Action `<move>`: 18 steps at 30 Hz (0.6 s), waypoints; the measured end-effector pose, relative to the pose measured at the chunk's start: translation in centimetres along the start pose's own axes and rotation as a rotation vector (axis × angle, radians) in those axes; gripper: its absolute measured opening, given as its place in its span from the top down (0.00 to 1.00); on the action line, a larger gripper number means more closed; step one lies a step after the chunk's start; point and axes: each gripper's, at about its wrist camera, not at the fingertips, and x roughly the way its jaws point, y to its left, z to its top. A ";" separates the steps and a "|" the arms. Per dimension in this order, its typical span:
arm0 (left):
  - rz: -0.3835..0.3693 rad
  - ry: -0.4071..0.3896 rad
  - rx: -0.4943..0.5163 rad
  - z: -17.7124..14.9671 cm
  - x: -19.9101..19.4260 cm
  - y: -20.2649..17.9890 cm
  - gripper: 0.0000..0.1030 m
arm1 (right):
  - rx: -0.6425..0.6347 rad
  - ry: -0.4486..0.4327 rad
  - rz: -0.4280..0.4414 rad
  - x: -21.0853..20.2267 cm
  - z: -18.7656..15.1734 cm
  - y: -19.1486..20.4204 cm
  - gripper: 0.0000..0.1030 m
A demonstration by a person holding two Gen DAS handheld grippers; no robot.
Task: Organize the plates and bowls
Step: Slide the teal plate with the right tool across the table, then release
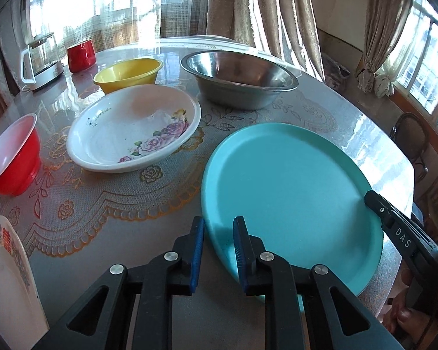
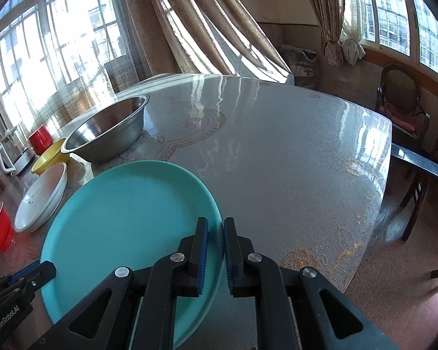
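Note:
A big teal plate (image 1: pixel 292 189) (image 2: pixel 125 218) sits at the near side of the round table, its near edge looking slightly raised. My left gripper (image 1: pixel 219 233) straddles the plate's left rim, one blue pad outside and one inside, pressed on it. The right gripper (image 2: pixel 216 227) is shut on the opposite rim; its tip (image 1: pixel 370 198) shows in the left wrist view. In the right wrist view the left gripper (image 2: pixel 48 269) sits at the plate's lower left. Behind the plate stand a white floral plate (image 1: pixel 131 128), a steel bowl (image 1: pixel 236 78), a yellow bowl (image 1: pixel 128 74) and a red bowl (image 1: pixel 11 160).
A red cup (image 1: pixel 81 55) and a glass kettle (image 1: pixel 41 61) stand at the far left. Another white plate with red print (image 1: pixel 5 277) lies at the near left. Right of the teal plate the tabletop (image 2: pixel 277 160) runs to its edge, with chairs (image 2: pixel 403 108) beyond.

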 end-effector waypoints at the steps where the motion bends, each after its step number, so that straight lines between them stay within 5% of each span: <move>1: -0.001 -0.002 -0.003 0.2 0.2 0.0 0.80 | -0.002 -0.002 0.001 0.1 0.1 0.0 0.89; 13: -0.017 -0.003 -0.007 0.7 0.6 0.4 0.77 | -0.012 -0.010 -0.034 0.4 0.4 0.1 0.85; 18: -0.040 0.002 -0.028 -0.4 -0.4 0.8 0.60 | 0.010 0.003 -0.014 0.0 0.3 -0.1 0.72</move>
